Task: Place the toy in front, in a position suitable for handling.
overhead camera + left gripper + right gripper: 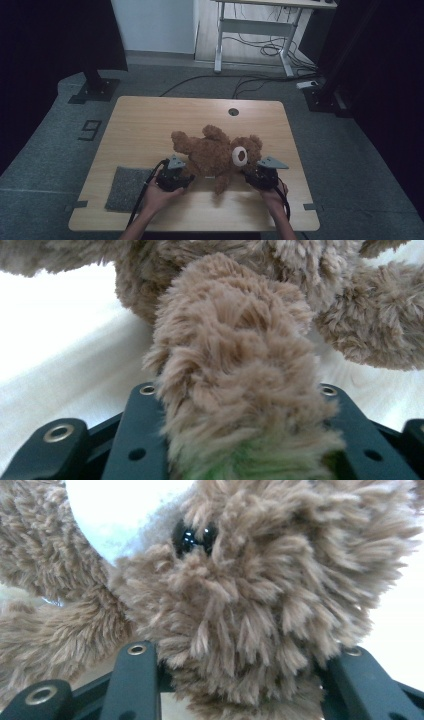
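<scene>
The left gripper (pixel 186 178) pinched the teddy bear (pixel 216 151)'s limb, probably a leg; the right gripper (pixel 252 176) clamped an ear at its 3 o'clock side. Both needed to rise evenly above the desk (pixel 145 120), keeping the plush from slipping.

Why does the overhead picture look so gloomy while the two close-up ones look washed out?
High view: dim, even light, dark room edges, the teddy bear soft in detail. Left gripper view: the table is blown out to white, and the fur nearest the lens has a green tint. Right gripper view: white glare behind the bear, highlights on its black eye.
</scene>
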`<state>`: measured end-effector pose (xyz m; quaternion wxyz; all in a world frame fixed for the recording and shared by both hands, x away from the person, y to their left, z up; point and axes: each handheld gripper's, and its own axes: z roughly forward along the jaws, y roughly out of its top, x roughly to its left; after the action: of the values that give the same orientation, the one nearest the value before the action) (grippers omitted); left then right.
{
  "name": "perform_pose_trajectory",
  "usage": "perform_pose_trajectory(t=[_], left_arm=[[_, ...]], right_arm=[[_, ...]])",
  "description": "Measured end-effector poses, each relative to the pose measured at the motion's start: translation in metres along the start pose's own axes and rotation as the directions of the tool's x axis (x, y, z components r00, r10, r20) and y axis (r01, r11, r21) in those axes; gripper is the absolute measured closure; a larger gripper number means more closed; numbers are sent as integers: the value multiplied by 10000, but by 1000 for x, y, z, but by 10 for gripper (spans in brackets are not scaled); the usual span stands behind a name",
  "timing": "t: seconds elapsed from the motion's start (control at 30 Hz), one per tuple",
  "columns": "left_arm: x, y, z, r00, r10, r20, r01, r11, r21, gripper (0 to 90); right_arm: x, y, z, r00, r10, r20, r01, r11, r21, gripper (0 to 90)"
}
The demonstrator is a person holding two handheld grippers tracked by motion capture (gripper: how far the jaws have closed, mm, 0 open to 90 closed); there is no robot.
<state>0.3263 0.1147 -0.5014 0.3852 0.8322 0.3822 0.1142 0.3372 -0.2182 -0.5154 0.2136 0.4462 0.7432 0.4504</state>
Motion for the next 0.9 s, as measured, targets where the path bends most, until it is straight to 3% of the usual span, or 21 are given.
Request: perform_pose_trajectory(t=[0.2, 0.27, 0.5, 0.6, 0.7, 0.9], left_arm=[[-2, -14, 3, 10000, 45, -22, -44, 9996, 283, 598], [0, -19, 2, 9999, -39, -100, 42, 9998, 210, 593], [7, -21, 5, 9993, -282, -238, 289, 9992, 278, 563], [17, -18, 9, 9975, -640, -312, 649, 9975, 278, 558], [19, -17, 10, 9968, -687, -411, 699, 9971, 284, 557], [15, -19, 5, 9954, -652, -708, 671, 9974, 250, 418]], right_arm=[[7, -15, 0, 9999, 48, -108, -45, 9997, 245, 519], [9, -23, 3, 9995, 264, -186, -258, 9991, 348, 515], [11, -23, 9, 9993, 295, -216, -287, 9990, 356, 505], [9, -19, 19, 9990, 413, -198, -407, 9987, 306, 496], [9, -17, 23, 9990, 423, -158, -418, 9987, 291, 496], [9, -17, 24, 9994, 287, -170, -282, 9991, 317, 493]])
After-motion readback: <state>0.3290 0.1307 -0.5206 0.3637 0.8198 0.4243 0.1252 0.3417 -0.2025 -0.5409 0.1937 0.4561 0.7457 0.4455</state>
